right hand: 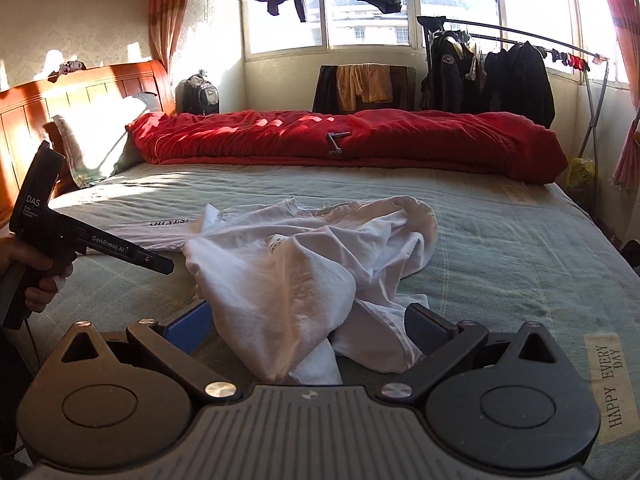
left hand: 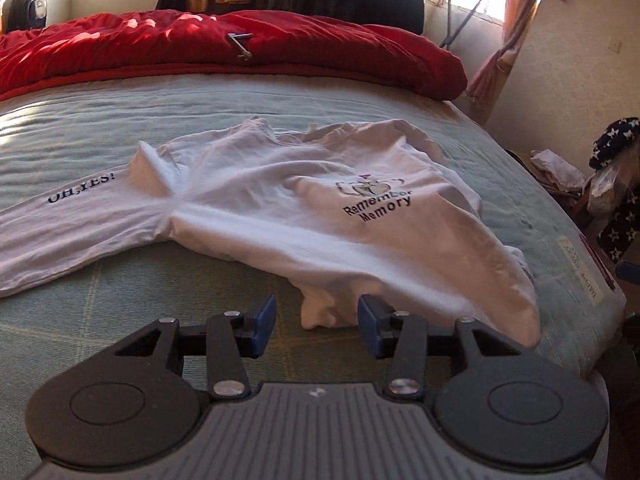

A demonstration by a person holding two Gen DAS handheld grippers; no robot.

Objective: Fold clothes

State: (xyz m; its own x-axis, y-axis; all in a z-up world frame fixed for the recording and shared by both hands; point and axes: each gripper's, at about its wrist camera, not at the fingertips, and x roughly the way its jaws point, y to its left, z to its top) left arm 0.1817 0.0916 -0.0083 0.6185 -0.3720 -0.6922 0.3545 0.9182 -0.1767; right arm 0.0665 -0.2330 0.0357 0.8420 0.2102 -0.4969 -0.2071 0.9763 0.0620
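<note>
One limp, light white shirt [right hand: 304,264] is seen crumpled mid-bed [right hand: 500,248], best pinched at its near hem, with left claw [left hand: 317,326] half-open and right claw [right hand: 308,330] wide, nothing gripped.

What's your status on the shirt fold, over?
Left gripper open, empty, just short of the white shirt. Right gripper open wide, shirt fabric lying between the jaws, not pinched. Shirt crumpled on the bed, unfolded. Nothing in the way.
</note>
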